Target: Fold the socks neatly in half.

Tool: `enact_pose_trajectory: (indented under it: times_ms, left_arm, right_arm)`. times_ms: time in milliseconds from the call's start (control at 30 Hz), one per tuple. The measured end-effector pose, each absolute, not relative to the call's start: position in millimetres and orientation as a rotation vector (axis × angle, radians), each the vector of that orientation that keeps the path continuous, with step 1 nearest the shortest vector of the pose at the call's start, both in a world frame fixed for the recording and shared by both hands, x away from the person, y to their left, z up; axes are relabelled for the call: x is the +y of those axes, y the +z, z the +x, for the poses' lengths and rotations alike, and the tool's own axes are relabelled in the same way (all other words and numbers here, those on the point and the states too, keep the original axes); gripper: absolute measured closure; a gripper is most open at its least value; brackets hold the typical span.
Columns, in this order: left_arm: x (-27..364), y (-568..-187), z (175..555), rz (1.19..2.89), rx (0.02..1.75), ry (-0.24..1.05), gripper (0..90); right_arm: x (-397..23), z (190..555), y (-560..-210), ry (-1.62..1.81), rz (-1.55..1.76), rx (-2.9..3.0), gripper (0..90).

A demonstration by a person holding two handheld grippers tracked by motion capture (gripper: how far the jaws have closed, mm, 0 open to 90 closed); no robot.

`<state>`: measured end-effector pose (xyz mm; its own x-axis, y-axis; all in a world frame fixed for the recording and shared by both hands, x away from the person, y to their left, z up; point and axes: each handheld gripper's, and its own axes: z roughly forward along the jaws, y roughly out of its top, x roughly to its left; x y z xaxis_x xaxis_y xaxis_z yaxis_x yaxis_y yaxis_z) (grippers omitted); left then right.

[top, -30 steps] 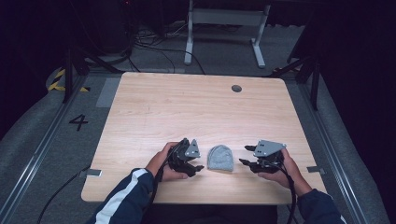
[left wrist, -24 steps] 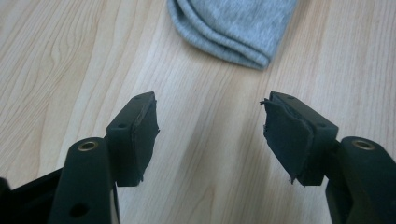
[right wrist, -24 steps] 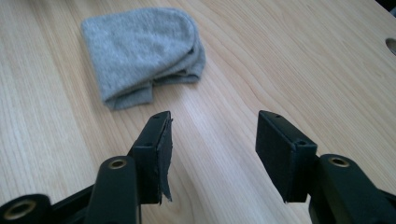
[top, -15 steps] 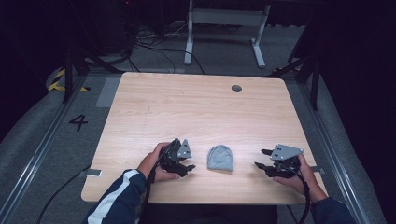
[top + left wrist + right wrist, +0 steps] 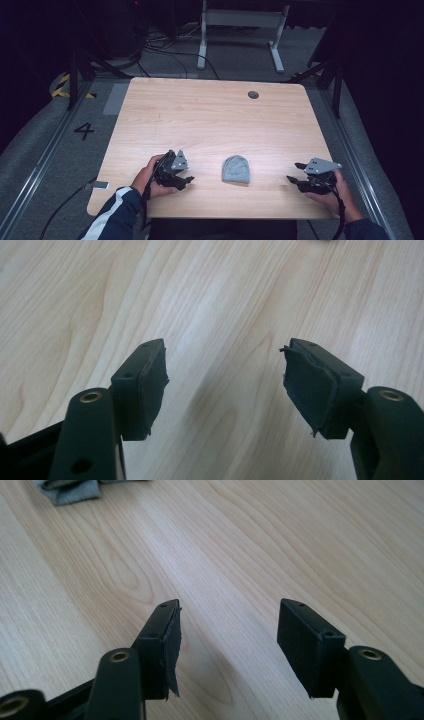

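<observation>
A small grey knitted cap [image 5: 236,169] lies flat on the wooden table [image 5: 210,120] near its front edge. My left gripper [image 5: 186,181] rests low to the left of the cap, jaws pointing toward it and a hand's width away. Its jaws [image 5: 225,375] stand open over bare wood. My right gripper [image 5: 294,180] sits to the right of the cap near the table's right front corner, also pointing at it. It is open [image 5: 227,625] with nothing between the pads, and a corner of the grey cap [image 5: 70,489] shows far ahead.
A round cable grommet [image 5: 253,94] sits in the table's far right part. Behind the table a white metal stand [image 5: 240,20] and cables lie on the floor. A "4" [image 5: 84,131] is marked on the floor at the left.
Both hands have drawn apart from the cap: the left gripper slid left, the right gripper slid right and slightly toward the front edge. The cap has not moved.
</observation>
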<state>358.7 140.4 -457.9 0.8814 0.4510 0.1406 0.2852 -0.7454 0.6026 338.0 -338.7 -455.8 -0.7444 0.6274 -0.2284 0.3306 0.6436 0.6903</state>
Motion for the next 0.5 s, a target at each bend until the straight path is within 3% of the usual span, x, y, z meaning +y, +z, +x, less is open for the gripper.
enact_pose_trajectory:
  times_ms: [500]
  left_arm:
    - [205, -461, 344, 2.363, 0.713, 0.361, 31.7]
  right_arm:
    - [-371, 325, -471, 0.918, 0.932, 2.378, 38.0]
